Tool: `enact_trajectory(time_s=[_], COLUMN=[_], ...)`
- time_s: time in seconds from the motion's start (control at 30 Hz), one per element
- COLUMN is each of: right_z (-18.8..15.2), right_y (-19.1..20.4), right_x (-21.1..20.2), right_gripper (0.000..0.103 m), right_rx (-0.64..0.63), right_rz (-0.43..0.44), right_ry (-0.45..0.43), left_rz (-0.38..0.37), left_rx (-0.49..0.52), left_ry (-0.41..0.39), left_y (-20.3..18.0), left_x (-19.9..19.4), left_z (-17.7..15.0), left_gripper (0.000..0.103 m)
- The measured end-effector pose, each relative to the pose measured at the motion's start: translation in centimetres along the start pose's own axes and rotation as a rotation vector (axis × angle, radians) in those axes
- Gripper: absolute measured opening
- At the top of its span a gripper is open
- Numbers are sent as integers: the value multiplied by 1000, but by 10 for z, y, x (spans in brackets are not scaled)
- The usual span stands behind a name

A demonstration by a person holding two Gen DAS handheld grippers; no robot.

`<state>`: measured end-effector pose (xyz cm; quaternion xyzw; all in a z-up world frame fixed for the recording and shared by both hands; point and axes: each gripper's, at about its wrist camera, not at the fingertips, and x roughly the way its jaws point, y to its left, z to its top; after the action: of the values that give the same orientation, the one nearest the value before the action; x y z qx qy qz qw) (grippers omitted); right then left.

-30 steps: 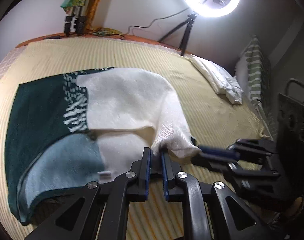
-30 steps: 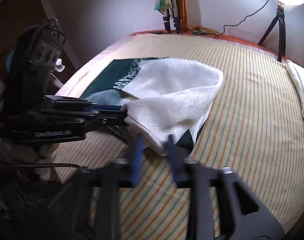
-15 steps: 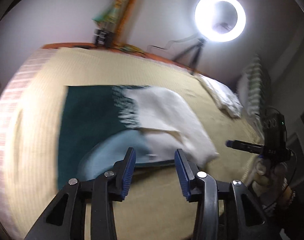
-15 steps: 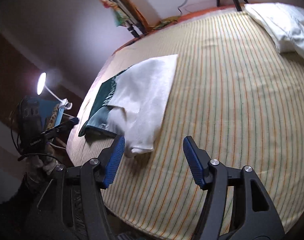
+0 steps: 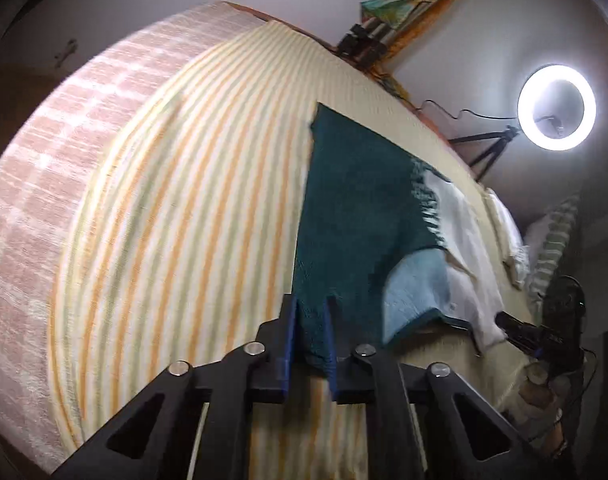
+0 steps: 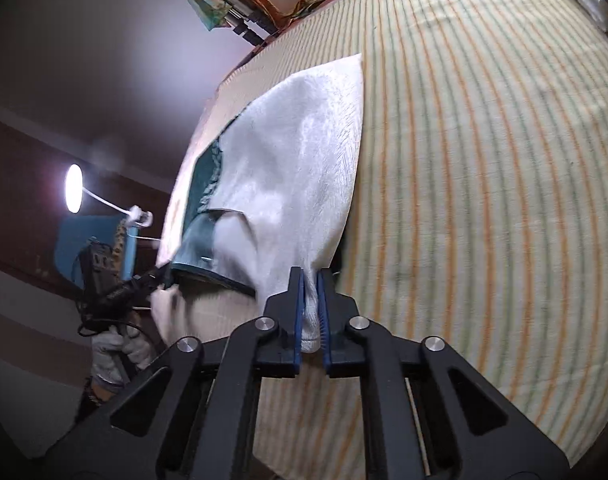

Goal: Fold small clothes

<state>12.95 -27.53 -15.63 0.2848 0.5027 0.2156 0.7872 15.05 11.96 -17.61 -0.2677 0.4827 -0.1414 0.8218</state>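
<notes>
A small garment, dark green [image 5: 352, 200] with a light blue panel and a white half [image 5: 464, 240], lies partly folded on the striped bed. My left gripper [image 5: 310, 304] has its jaws closing, and the pads press on the green near corner. In the right wrist view the white half [image 6: 304, 160] is folded over the green. My right gripper [image 6: 310, 276] is shut on the white near corner. Each gripper shows in the other view: the right one [image 5: 504, 320] at the white corner, the left one [image 6: 160, 270] at the green edge.
The striped sheet [image 6: 484, 160] runs wide to the right of the garment. The mattress edge [image 5: 44, 180] curves down at the left. A ring light [image 5: 556, 107] on a tripod stands behind the bed, with pillows [image 5: 508, 232] at its far side. A desk lamp [image 6: 74, 194] glows at the left.
Both grippers let go of the white fold, opened and moved apart. The left went to the green corner, the right to the white corner, and both closed on cloth. Both wrists rolled.
</notes>
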Motion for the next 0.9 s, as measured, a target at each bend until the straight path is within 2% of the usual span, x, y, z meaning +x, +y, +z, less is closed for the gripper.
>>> enact_trajectory(time_s=[0.07, 0.13, 0.2, 0.23, 0.3, 0.33, 0.4, 0.5, 0.63, 0.73, 0.9], right_z=[-1, -3, -9, -11, -12, -11, -4, 15, 46, 65, 85], right_y=[1, 3, 13, 17, 26, 32, 46, 67, 96, 116, 132], right_x=[-10, -12, -9, -7, -7, -9, -17, -22, -1, 29, 98], right_gripper=[7, 7, 9, 9, 27, 31, 32, 32, 32, 32, 32], right_rx=[13, -16, -117, -143, -196, -224, -279, -320, -344, -370, -438], right_rz=[35, -50, -162, -169, -214, -246, -275, -232, -187, -162, -174], right_ry=[-14, 2, 33, 55, 62, 37, -28, -114, -153, -121, 6], left_rz=[48, 151, 199, 199, 193, 184, 165, 122, 89, 77, 88], left_rx=[55, 139, 188, 196, 214, 226, 243, 265, 310, 317, 277], left_ry=[-2, -28, -61, -81, -111, -123, -134, -137, -104, -69, -31], left_y=[-8, -15, -19, -21, -28, -35, -51, -77, -110, -125, -117], left_x=[-7, -15, -23, -28, -36, -38, -33, -22, 8, 33, 62], left_z=[-6, -12, -12, -9, -4, 0, 10, 22, 28, 32, 39], left_gripper=[8, 13, 19, 22, 25, 26, 29, 31, 31, 31, 32])
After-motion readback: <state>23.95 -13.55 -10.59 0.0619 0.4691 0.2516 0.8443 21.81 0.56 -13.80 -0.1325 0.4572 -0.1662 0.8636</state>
